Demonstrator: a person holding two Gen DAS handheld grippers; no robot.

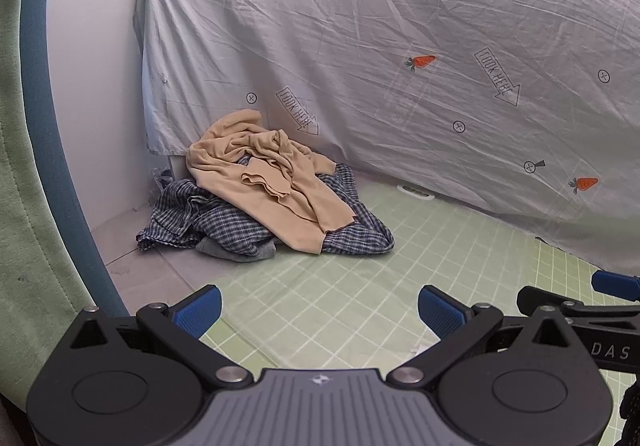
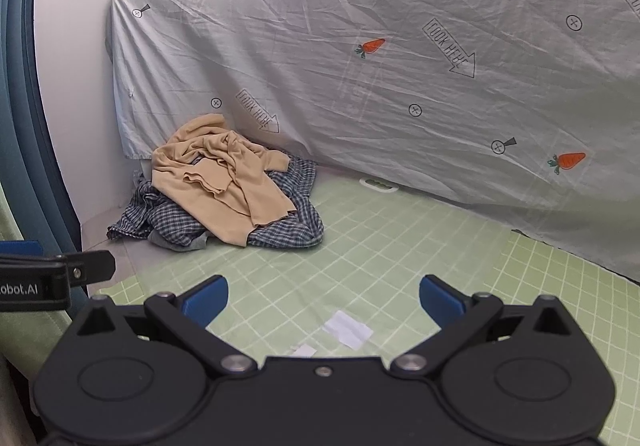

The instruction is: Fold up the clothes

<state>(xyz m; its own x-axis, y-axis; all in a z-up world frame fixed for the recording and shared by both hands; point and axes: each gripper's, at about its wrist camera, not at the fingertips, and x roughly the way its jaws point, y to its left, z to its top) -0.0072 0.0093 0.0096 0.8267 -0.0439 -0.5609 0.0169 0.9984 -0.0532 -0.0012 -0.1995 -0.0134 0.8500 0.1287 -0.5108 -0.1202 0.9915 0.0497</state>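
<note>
- The clothes pile (image 1: 256, 190) lies ahead and to the left of both grippers, well apart.
- The left gripper (image 1: 320, 310) is nearer, I judge.
- The left and the right gripper (image 2: 323, 300) both gape wide, empty.

tan top (image 1: 276, 182): soft knit cloth | plaid shirt (image 1: 224, 222): woven cloth | mat (image 1: 360, 286): matt, gridded

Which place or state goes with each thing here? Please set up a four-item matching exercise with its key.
Things:
1. Tan top
2. Plaid shirt
3. Sheet
4. Left gripper

Places or states:
A. Hangs behind the pile, printed with carrots
B. Open, nothing between its fingers
C. Crumpled on top of the pile
D. Under the tan garment, spread on the floor

Pairs: 1-C, 2-D, 3-A, 4-B
</note>
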